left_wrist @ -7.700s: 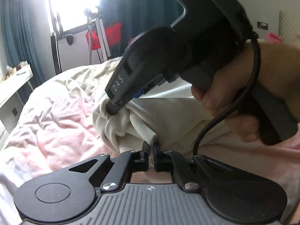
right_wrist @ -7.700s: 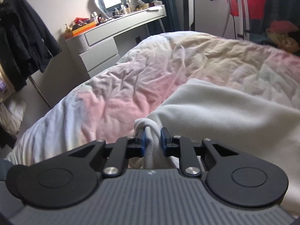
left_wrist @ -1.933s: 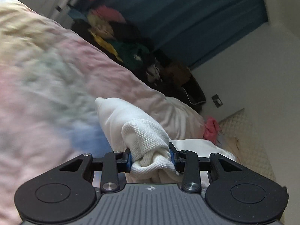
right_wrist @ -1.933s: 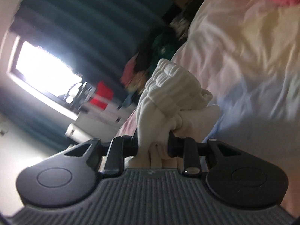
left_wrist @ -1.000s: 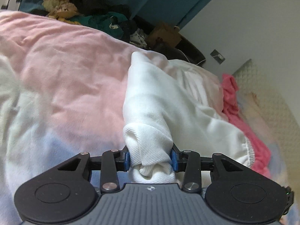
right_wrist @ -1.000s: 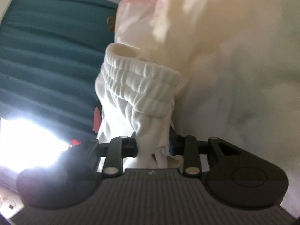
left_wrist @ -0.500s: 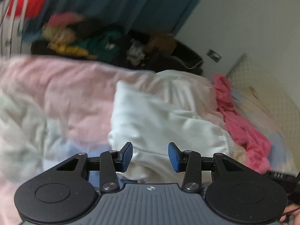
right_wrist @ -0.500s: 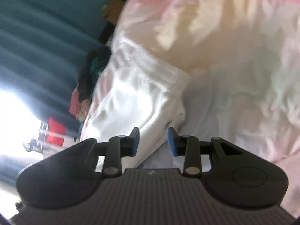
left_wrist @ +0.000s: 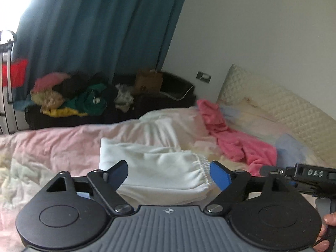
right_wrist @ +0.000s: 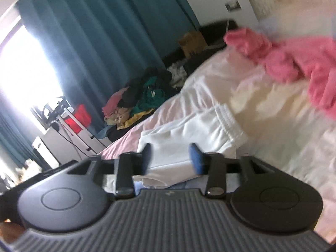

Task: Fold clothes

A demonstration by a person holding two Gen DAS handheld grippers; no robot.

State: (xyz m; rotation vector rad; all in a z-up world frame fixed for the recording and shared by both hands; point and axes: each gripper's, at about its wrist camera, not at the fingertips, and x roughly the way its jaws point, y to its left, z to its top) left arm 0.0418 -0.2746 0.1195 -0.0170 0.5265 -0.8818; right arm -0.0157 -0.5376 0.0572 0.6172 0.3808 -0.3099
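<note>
A bedroom: teal curtains (left_wrist: 100, 31) hang behind my bed with its rumpled pale pink duvet (left_wrist: 48, 142), which serves as my folding surface. Taking the folded white cotton garment with the gathered elastic hem (left_wrist: 155, 168) as my marker: far behind it to the left, a heap of mixed coloured clothes (left_wrist: 69, 98) sits off the bed, out of the way. My left tongs (left_wrist: 168, 173) hang just in front of the garment, spread wide and empty, so the bundle lies flat on the duvet under its own weight. My right tongs (right_wrist: 171, 156) are likewise parted, holding nothing. Right of the garment a crumpled pink fleece garment (left_wrist: 237, 140) lies near the cream quilted headboard (left_wrist: 273, 107), probably next in line for folding.
</note>
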